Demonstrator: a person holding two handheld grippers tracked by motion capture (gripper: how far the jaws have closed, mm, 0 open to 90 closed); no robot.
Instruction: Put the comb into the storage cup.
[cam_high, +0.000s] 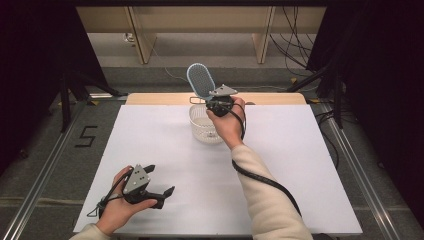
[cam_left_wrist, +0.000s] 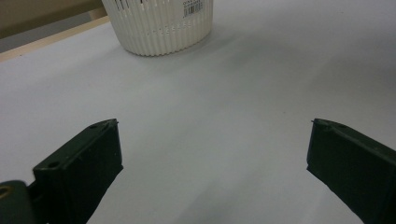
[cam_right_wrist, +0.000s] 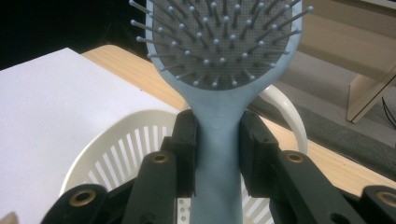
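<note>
Hairbrush (cam_right_wrist: 219, 116) handle clamped between right gripper (cam_right_wrist: 217, 154) jaws.

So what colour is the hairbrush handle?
Pale blue, like the rest of the hairbrush; the right gripper view shows it best.

Basket (cam_high: 204, 131) at the far middle of the table (cam_high: 165, 150) — hairbrush (cam_high: 200, 80) above it, left gripper (cam_high: 157, 187) well nearer, at the left

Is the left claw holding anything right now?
No, the left claw stands wide open over the bare white table, with nothing between its jaws.
</note>
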